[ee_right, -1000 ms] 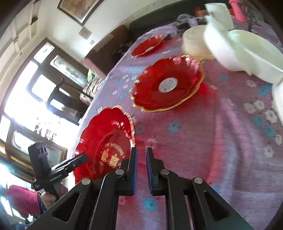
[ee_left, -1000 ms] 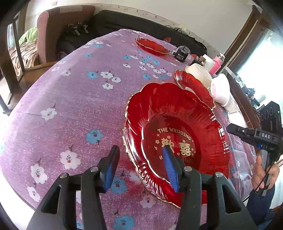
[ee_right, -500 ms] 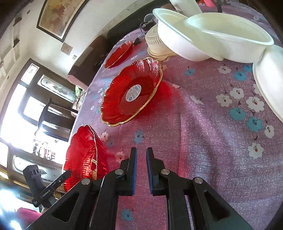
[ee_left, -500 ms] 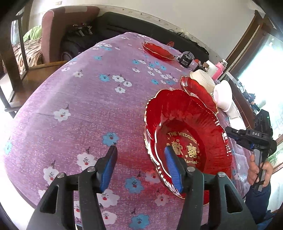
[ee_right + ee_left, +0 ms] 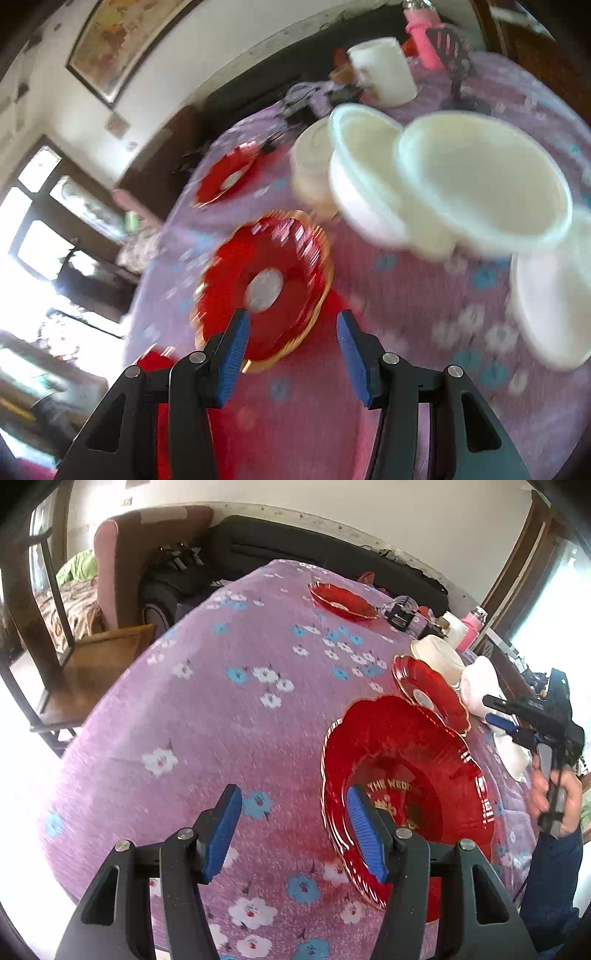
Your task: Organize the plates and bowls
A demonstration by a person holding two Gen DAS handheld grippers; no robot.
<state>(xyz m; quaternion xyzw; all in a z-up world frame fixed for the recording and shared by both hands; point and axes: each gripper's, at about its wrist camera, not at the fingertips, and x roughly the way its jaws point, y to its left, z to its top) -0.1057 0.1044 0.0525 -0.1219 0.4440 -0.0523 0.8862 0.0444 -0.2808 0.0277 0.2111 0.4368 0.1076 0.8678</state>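
Observation:
A large red wedding plate (image 5: pixel 413 771) lies on the purple flowered tablecloth (image 5: pixel 221 709), near the front edge. My left gripper (image 5: pixel 291 830) is open and empty; its right finger hangs over the plate's near left rim. A second red plate (image 5: pixel 428 694) lies just behind it, and also shows in the right wrist view (image 5: pixel 266 284). My right gripper (image 5: pixel 291 343) is open and empty, just in front of that plate. A third red plate (image 5: pixel 341 602) sits far back. Several white bowls (image 5: pixel 484 181) stand to the right.
A stack of cream bowls (image 5: pixel 439 657), a white cup (image 5: pixel 384 70) and a pink bottle (image 5: pixel 421 37) stand at the back right. A black device (image 5: pixel 400 614) lies by the far plate. A wooden chair (image 5: pixel 48 635) and an armchair (image 5: pixel 147 554) stand past the table's left edge.
My right gripper has opened from shut and moved forward toward the second red plate. My left gripper has drawn back and left, so the wedding plate sits further right.

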